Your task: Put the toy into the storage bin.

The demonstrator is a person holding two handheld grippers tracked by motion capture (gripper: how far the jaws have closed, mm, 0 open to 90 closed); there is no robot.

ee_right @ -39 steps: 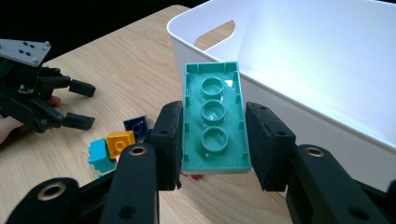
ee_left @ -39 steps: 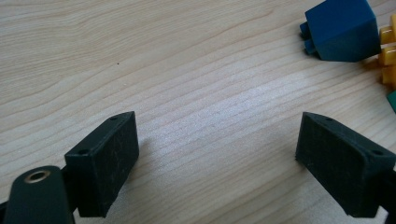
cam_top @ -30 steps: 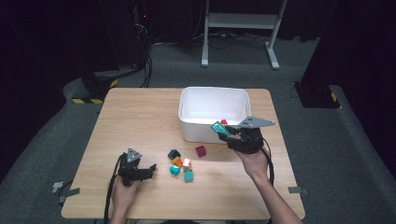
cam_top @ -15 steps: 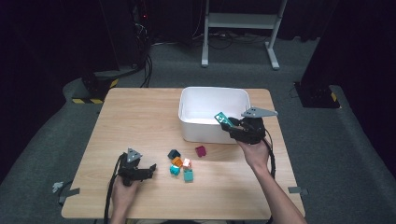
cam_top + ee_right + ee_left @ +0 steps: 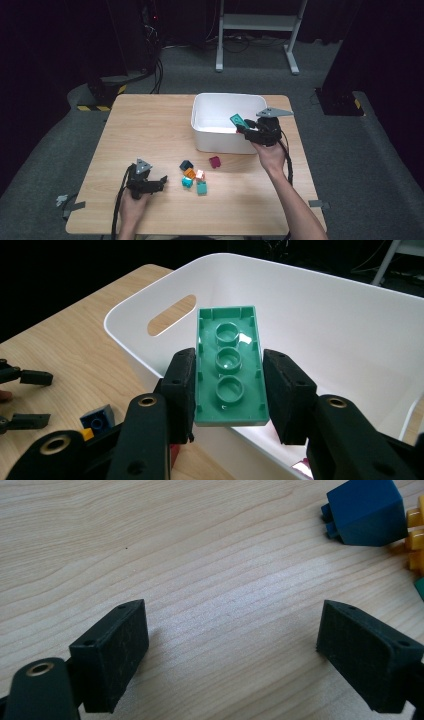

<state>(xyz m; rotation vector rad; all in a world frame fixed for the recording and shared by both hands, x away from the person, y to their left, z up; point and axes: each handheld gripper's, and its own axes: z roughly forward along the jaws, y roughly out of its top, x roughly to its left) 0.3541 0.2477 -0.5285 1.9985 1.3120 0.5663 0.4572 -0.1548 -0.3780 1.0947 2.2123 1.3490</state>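
My right gripper (image 5: pixel 246 129) (image 5: pixel 228 390) is shut on a green brick (image 5: pixel 236 120) (image 5: pixel 227 332), whose hollow underside faces the camera. It holds the brick just above the near right rim of the white bin (image 5: pixel 220 142) (image 5: pixel 350 325). My left gripper (image 5: pixel 161 182) (image 5: pixel 234 647) rests low over the table at the front left, jaws wide open with bare wood between them. A dark blue brick (image 5: pixel 186 165) (image 5: pixel 367 511) and a yellow one (image 5: pixel 414 540) lie just beyond its jaws.
Several loose bricks sit in front of the bin: orange (image 5: pixel 189 173), pale red (image 5: pixel 200 175), two teal ones (image 5: pixel 187 182) (image 5: pixel 202 188) and a magenta one (image 5: pixel 215 161). The wooden table (image 5: pixel 145 125) is edged by dark floor.
My right gripper has carried the green brick up and away from me, from in front of the bin to its near rim. The left gripper has stayed put.
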